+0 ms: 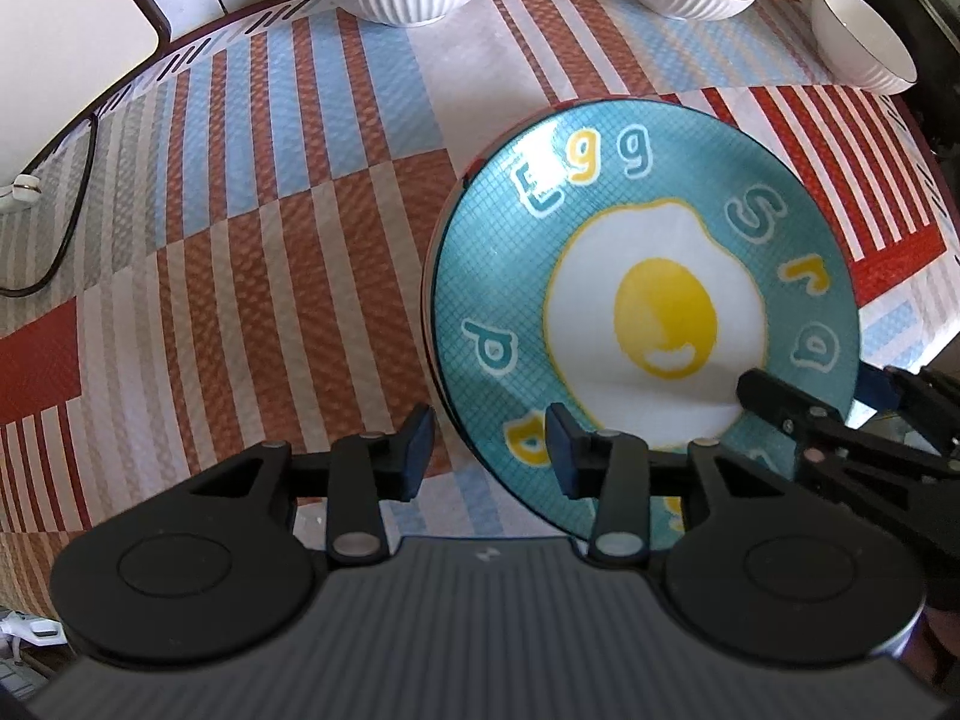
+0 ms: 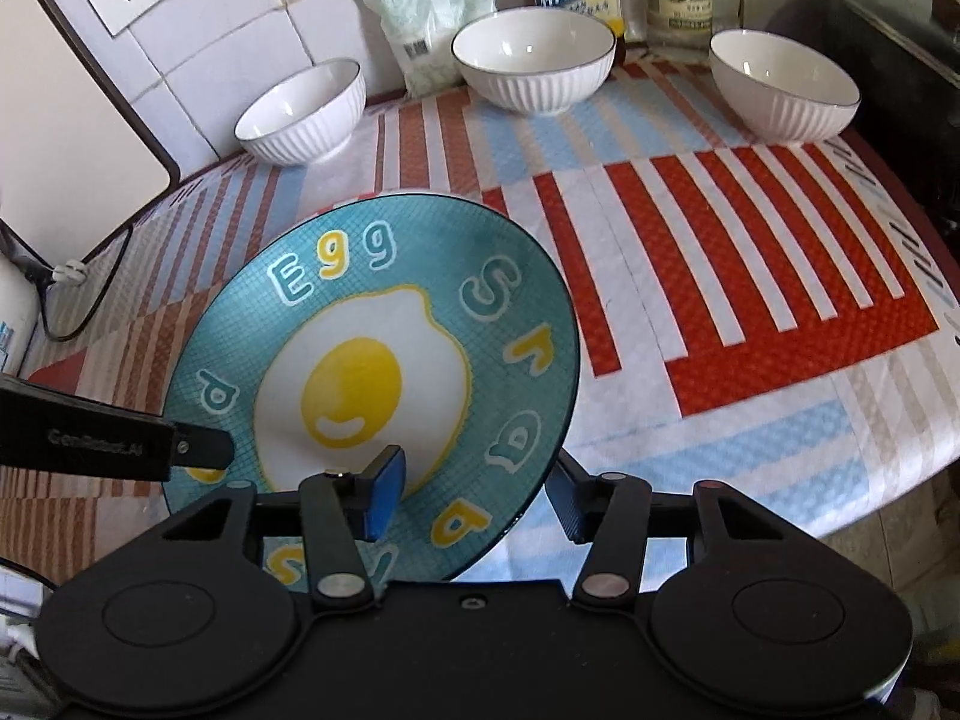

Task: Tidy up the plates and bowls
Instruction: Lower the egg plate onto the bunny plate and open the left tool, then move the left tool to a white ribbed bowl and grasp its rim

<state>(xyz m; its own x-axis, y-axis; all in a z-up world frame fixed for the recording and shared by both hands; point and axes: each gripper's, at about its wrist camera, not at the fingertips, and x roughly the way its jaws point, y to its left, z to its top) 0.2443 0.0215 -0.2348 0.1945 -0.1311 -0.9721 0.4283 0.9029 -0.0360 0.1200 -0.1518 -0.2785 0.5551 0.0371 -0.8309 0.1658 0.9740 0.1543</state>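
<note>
Right wrist view: the egg plate (image 2: 384, 360) sits on the striped worktop (image 2: 750, 312), its near rim between my right fingers (image 2: 474, 498), which are spread and not pinching it. My left fingers (image 1: 489, 450) straddle the rim opposite, also spread. Both point steeply down, probably for setting it flat. Three white bowls (image 2: 534, 60) wait behind.

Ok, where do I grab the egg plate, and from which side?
Take the egg plate by its near rim, from the near side, one finger over it and one outside. It is too wide to span; only the thin flared rim fits the jaws. The open right gripper straddles it there.
</note>
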